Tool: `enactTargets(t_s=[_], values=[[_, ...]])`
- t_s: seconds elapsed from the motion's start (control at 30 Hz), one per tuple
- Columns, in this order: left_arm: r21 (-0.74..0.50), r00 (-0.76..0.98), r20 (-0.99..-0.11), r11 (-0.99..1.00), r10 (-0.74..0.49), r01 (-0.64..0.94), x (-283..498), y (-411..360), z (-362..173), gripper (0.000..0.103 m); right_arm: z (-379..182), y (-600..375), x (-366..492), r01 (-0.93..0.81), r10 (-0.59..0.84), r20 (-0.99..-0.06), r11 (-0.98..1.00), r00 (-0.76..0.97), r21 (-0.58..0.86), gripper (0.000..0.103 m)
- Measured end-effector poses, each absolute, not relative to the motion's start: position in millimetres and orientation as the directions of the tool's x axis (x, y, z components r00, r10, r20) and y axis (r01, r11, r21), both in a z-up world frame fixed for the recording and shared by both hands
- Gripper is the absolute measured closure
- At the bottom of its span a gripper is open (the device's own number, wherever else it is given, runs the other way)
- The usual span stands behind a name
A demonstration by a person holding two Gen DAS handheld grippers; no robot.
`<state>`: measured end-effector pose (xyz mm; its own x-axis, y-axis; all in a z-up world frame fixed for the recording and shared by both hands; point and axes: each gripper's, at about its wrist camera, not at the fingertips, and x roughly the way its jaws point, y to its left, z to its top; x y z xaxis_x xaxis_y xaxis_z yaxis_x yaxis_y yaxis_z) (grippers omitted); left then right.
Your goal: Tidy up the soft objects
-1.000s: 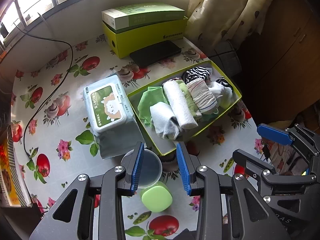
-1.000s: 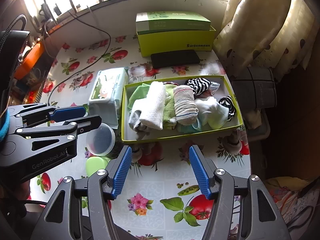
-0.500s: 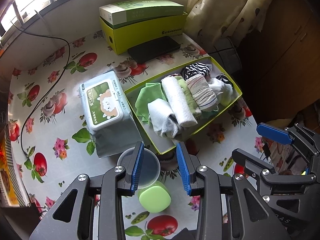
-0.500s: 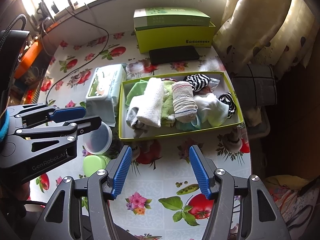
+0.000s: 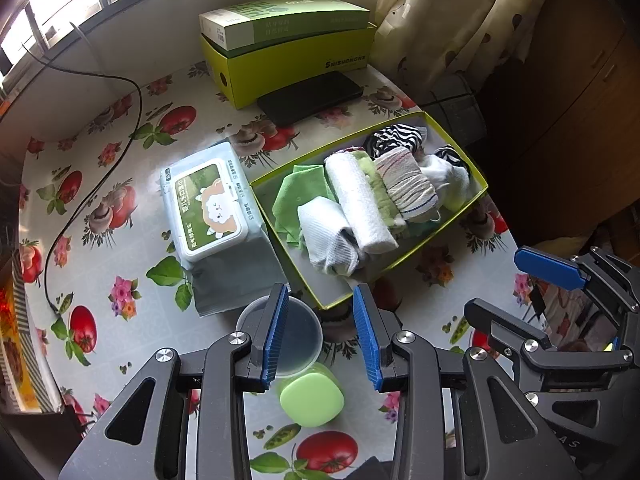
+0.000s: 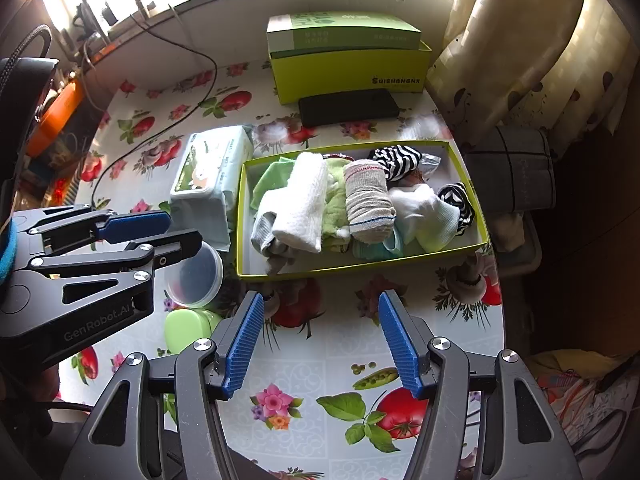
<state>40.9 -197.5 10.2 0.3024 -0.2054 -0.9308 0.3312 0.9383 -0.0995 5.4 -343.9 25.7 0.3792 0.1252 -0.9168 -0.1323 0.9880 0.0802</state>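
Rolled socks and folded cloths (image 6: 344, 204) are packed side by side in a shallow lime-green cardboard tray (image 6: 360, 268) at the right part of the flower-and-tomato patterned tablecloth (image 6: 320, 364). The tray's right end is set close to the table's right edge, beyond which a grey checked stool (image 6: 516, 172) is seen. A soft pack of wet wipes with a sheep label (image 5: 208, 208) lies just beside the tray's left wall. A clear round plastic tub (image 5: 298, 332) and a pale green lidded pot (image 5: 312, 398) stand near the tray's near left corner. Bare cloth is left along the near side, below the tray, and across the far left, crossed only by a black cable (image 5: 80, 184).

The left gripper (image 5: 322, 338) is held above the tub and pot with its blue pads apart and nothing between them. The right gripper (image 6: 322, 340) is held over the bare near strip, its pads spread wider, also with nothing between them.

A flat black case (image 6: 348, 106) lies before two stacked green boxes (image 6: 348, 60) at the far edge. Only in the right wrist view is the window-side clutter at the far left shown; only in the left wrist view is the wipes label seen from above.
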Motion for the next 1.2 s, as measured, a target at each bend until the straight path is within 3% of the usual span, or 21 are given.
enactTargets(t_s=[1.2], values=[[-0.099,0.289,-0.935,0.935,-0.205,0.341,39.1,-199.7,3.6,0.068,22.1,-344.3,7.3,-0.132,0.126,-0.919,0.988,0.375,0.081,0.043]])
